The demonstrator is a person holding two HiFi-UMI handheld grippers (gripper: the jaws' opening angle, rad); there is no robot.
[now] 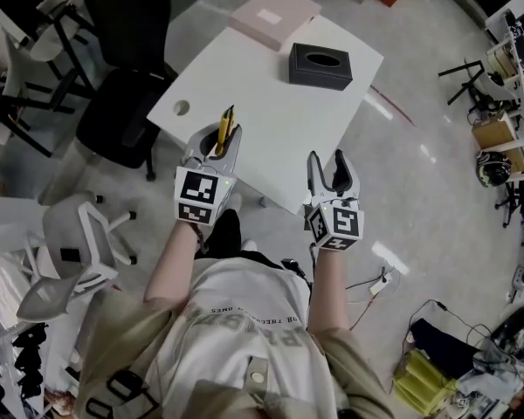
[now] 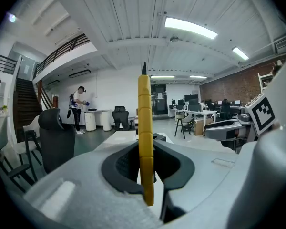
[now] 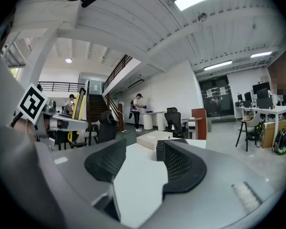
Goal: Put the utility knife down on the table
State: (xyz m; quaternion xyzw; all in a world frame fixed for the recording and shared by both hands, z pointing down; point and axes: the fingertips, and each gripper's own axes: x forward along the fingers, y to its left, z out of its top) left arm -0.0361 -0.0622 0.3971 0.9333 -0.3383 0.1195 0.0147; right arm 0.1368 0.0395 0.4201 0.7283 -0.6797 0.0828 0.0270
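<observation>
The left gripper (image 1: pixel 218 140) pinches the yellow utility knife (image 1: pixel 226 127) upright above the white table's (image 1: pixel 262 94) near edge. The right gripper (image 1: pixel 329 162), jaws spread, is at its right edge, well apart from the black tissue box (image 1: pixel 320 65).

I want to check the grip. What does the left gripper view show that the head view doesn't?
Only the left gripper view: the left gripper's jaws pressed on the yellow knife, which stands upright between them, and a staircase far behind. Only the head view: the person's forearms and the round hole in the table. Both: the knife in the left gripper, the white table, the right gripper.
</observation>
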